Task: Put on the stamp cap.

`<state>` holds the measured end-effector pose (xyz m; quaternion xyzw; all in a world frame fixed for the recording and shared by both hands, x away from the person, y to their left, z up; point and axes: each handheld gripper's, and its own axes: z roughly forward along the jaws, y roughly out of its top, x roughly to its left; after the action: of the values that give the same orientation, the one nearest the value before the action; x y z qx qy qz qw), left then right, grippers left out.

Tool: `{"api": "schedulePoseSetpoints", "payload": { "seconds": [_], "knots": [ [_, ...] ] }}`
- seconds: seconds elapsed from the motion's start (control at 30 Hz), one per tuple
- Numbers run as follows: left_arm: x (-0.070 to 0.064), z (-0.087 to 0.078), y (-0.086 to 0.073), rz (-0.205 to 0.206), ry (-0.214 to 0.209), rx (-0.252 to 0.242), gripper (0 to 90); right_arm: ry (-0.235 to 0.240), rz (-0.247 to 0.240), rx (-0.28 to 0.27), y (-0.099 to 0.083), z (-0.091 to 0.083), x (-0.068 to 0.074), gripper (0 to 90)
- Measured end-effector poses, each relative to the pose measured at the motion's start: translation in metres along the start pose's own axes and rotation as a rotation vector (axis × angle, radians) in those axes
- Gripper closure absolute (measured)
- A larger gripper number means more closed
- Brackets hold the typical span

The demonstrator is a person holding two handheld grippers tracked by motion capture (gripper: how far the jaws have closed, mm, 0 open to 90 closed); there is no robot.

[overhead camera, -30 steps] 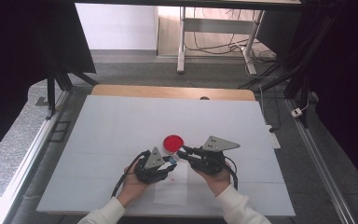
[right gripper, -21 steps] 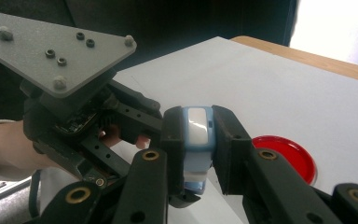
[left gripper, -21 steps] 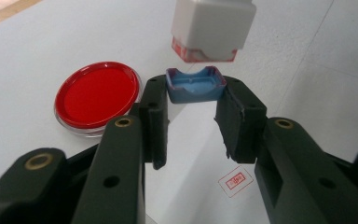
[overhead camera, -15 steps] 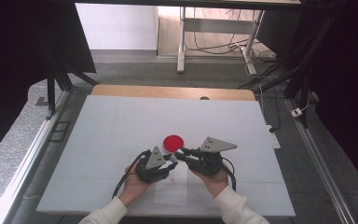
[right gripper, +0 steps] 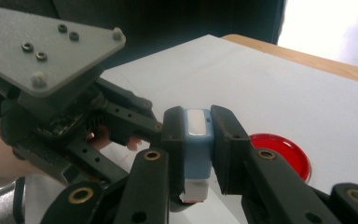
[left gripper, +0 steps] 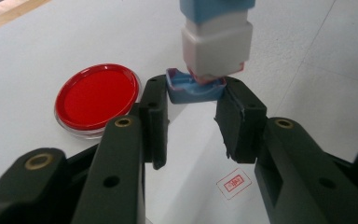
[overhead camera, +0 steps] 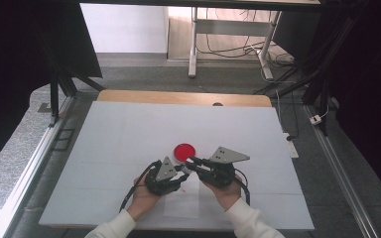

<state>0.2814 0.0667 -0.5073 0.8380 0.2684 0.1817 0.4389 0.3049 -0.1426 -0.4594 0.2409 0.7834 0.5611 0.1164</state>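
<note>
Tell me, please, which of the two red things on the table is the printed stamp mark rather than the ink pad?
The small red square outline on the white paper is the mark; the round red ink pad in its clear dish is far larger and solid red.

**Black Tools, Grey Plates, White Sleeves**

Each hand-held gripper was built of matte black parts. The left hand-held gripper [left gripper: 192, 122] showed two blocky jaws on arms set with brass-coloured rivets and small dark holes. The right hand-held gripper [right gripper: 196, 140] had the same rivets. A grey three-cornered plate [overhead camera: 229, 155] topped it, and a like plate on the left one carried small screws. Black cables [overhead camera: 130, 190] trailed back. The sleeves [overhead camera: 244, 221] were white, perhaps knitted.
</note>
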Motion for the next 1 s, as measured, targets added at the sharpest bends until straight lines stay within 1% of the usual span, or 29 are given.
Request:
{"api": "schedulePoseSetpoints", "payload": {
  "seconds": [0.1, 0.17, 0.23, 0.3, 0.47, 0.53, 0.67, 0.8, 1.0],
  "knots": [
    [-0.002, 0.001, 0.0, 0.002, -0.008, 0.001, 63.7, -0.005, -0.001, -0.018, 0.001, -0.001, 0.001, 75.9],
    [-0.004, 0.001, 0.001, 0.008, -0.009, 0.0, 63.8, -0.02, -0.002, -0.024, 0.001, 0.0, 0.002, 75.9],
    [-0.005, 0.001, 0.001, 0.009, 0.0, -0.004, 63.8, -0.037, 0.017, -0.017, 0.0, 0.001, 0.002, 75.8],
    [-0.005, 0.0, 0.001, 0.007, 0.008, -0.011, 63.8, -0.041, 0.043, -0.018, -0.002, 0.002, 0.002, 75.8],
    [-0.004, -0.002, 0.001, 0.002, 0.029, -0.026, 64.1, -0.064, 0.064, -0.041, -0.003, 0.002, 0.005, 75.8],
    [-0.004, -0.002, 0.001, 0.003, 0.041, -0.024, 64.1, -0.067, 0.085, -0.044, -0.005, 0.003, 0.006, 75.8],
    [-0.005, -0.003, 0.001, 0.003, 0.05, -0.035, 64.4, -0.086, 0.105, -0.068, -0.007, 0.003, 0.009, 75.7],
    [-0.007, -0.004, 0.002, 0.011, 0.059, -0.046, 64.7, -0.094, 0.114, -0.093, -0.008, 0.003, 0.01, 75.7],
    [-0.007, -0.003, 0.001, 0.0, 0.056, -0.034, 65.0, -0.115, 0.097, -0.11, -0.012, 0.004, 0.014, 75.8]
  ]
}}
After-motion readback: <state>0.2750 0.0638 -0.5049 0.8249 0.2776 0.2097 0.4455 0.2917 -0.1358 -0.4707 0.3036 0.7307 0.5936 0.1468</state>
